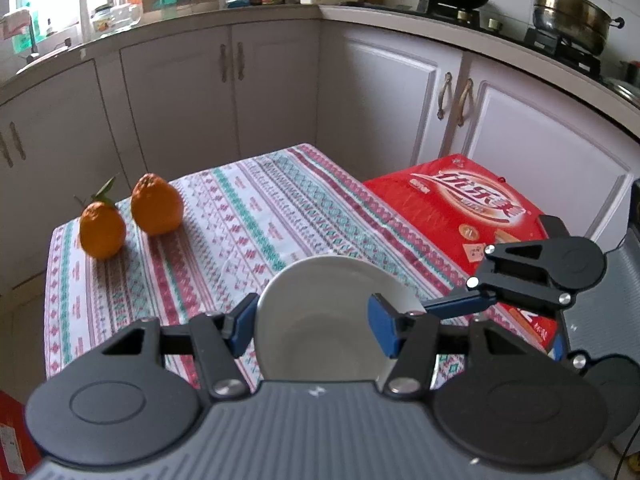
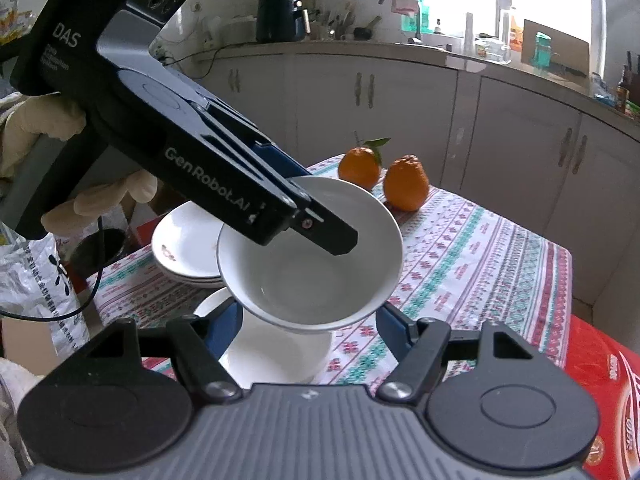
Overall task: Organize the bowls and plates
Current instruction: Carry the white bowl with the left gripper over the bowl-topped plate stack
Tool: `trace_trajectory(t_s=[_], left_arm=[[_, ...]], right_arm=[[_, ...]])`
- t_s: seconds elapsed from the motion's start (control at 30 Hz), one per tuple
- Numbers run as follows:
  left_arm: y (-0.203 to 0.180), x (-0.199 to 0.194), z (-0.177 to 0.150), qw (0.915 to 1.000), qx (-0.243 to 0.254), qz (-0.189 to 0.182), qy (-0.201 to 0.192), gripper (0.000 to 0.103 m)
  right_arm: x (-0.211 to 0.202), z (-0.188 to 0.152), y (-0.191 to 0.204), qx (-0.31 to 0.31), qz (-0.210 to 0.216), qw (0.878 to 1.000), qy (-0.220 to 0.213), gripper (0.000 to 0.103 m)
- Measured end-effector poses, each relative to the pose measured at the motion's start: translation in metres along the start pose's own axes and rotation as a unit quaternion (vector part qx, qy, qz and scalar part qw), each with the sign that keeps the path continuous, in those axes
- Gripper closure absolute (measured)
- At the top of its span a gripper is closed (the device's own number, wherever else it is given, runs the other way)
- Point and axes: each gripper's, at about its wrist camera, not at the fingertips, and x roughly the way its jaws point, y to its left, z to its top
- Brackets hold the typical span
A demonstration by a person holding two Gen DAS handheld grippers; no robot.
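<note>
1. Between the left gripper's (image 1: 314, 330) blue pads sits a white bowl (image 2: 310, 256), clamped at its rim and lifted clear of the patterned tablecloth (image 2: 480, 256).
2. Right gripper (image 2: 310, 326) fingers stand apart, flanking a lower bowl (image 2: 276, 356); no contact visible.
3. Stacked plates (image 2: 186, 246) sit behind; two oranges (image 1: 130, 216) and a red package (image 1: 464, 204) lie farther out.

Small table (image 2: 500, 264) with a striped cloth (image 1: 248, 216) on it, red and teal bands on white, hanging over the edges. Two oranges (image 2: 405, 184) sit near one far corner, just beside each other, one with a leafy stem. Over by the opposite side there's a stack of white plates (image 2: 186, 246), and nearer the camera another white dish (image 2: 276, 356) sits right on the cloth.
</note>
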Motion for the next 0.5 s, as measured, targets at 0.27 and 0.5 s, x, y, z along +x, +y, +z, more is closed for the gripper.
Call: trace_trajectory(t_s=[0.27,0.5], left_arm=[[0.008,0.002,-0.022,0.9997,-0.022,-0.005,0.012,0.045],[0.014,0.009,-0.038,0.9985,-0.045,-0.02,0.022,0.044]], right_arm=[[0.007,-0.006,0.014,-0.005,0.013,1.0,0.022,0.025],[0.01,-0.011,0.018,-0.014,0.018,0.999,0.042,0.025]])
